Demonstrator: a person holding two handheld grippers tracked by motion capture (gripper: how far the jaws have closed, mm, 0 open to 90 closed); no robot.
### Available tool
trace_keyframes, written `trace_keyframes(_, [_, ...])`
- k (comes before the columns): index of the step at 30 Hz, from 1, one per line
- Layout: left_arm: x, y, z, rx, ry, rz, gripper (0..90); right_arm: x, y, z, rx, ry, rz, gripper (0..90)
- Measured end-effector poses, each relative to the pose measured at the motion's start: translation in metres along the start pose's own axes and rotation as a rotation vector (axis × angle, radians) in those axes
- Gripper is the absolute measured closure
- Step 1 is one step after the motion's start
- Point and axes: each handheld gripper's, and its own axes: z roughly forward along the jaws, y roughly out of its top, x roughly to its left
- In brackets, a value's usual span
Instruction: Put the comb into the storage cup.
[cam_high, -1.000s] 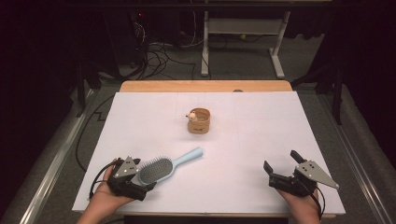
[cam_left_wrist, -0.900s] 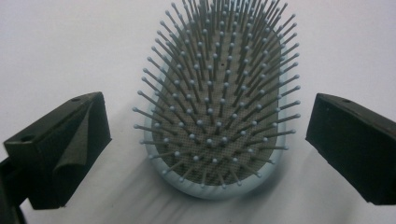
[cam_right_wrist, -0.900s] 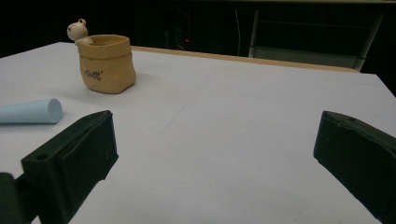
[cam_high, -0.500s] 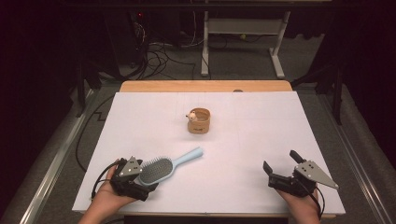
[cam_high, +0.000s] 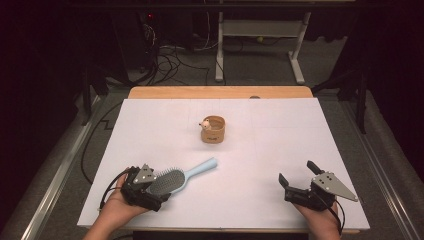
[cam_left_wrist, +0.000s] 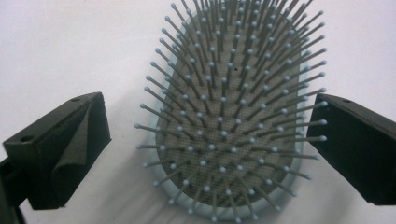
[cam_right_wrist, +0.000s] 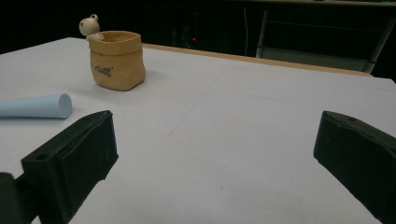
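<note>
Little is being changed from a second ago: the left gripper (cam_high: 159, 192) is still being held with jaws spread wide either side of the hairbrush (cam_high: 175, 179), neither pad touching, at about 7 o'clock on the table (cam_high: 260, 200), so closing is judged pending. The right gripper (cam_high: 296, 181) is being kept open and empty at 5 o'clock, while the brush handle is being cut off in the left gripper view, and the cup (cam_high: 213, 129) is being left at centre.

Pale blue hairbrush (cam_high: 176, 179) with grey bristles, tan pot (cam_high: 213, 129), white table (cam_high: 150, 130)
</note>
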Motion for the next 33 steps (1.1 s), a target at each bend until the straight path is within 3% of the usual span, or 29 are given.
trace_keyframes(2, [0.001, 0.003, -0.001, 0.006, -0.016, -0.033, 0.8, 0.000, 0.000, 0.000, 0.000, 0.001, 0.001, 0.1])
trace_keyframes(14, [-0.005, 0.013, 0.010, 0.110, -0.001, 0.024, 0.8, -0.001, 0.000, 0.000, -0.001, 0.003, 0.009, 0.1])
trace_keyframes(22, [-0.009, 0.020, 0.013, 0.138, -0.001, 0.038, 0.8, -0.001, 0.000, -0.001, -0.003, 0.004, 0.008, 0.1])
trace_keyframes(29, [-0.010, 0.019, 0.017, 0.203, 0.005, 0.063, 0.8, -0.001, 0.001, -0.002, -0.007, 0.004, 0.012, 0.1])
trace_keyframes(33, [-0.010, 0.019, 0.020, 0.215, 0.015, 0.072, 0.8, -0.001, 0.001, -0.002, -0.011, 0.006, 0.015, 0.1])
